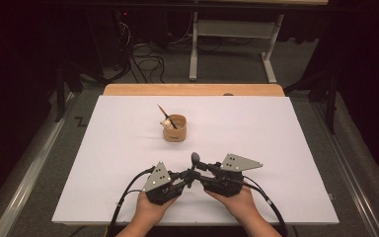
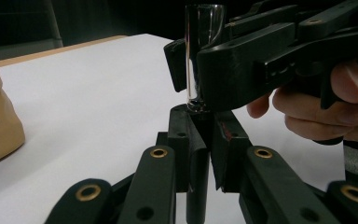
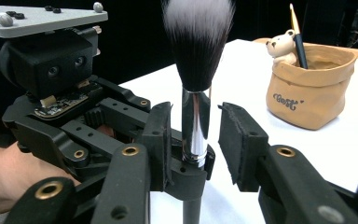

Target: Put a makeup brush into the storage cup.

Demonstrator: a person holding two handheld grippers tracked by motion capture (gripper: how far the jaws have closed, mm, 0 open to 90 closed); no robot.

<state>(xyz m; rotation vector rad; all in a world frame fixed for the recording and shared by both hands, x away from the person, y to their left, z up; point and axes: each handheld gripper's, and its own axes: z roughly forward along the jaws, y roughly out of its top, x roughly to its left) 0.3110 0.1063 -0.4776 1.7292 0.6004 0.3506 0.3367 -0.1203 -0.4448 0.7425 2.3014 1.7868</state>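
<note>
A makeup brush (image 1: 196, 159) with a chrome ferrule (image 3: 195, 126) and a black-and-white tuft (image 3: 196, 46) stands upright near the table's front. My left gripper (image 1: 190, 177) is shut on its black handle just under the ferrule (image 2: 198, 56), with the pads (image 2: 186, 140) pressed on it. My right gripper (image 3: 196, 135) comes in from the other side with its jaws around the ferrule. They stand open, with a clear gap at the pad (image 3: 235, 140) on the right. A hand holds each gripper.
A tan pouch-shaped cup (image 1: 174, 128) stands mid-table and holds a small bear figure (image 3: 282, 46) and a slim dark brush (image 3: 298, 32). White sheet (image 1: 276, 148) covers the table. Table legs and cables lie on the floor beyond the far edge (image 1: 192, 90).
</note>
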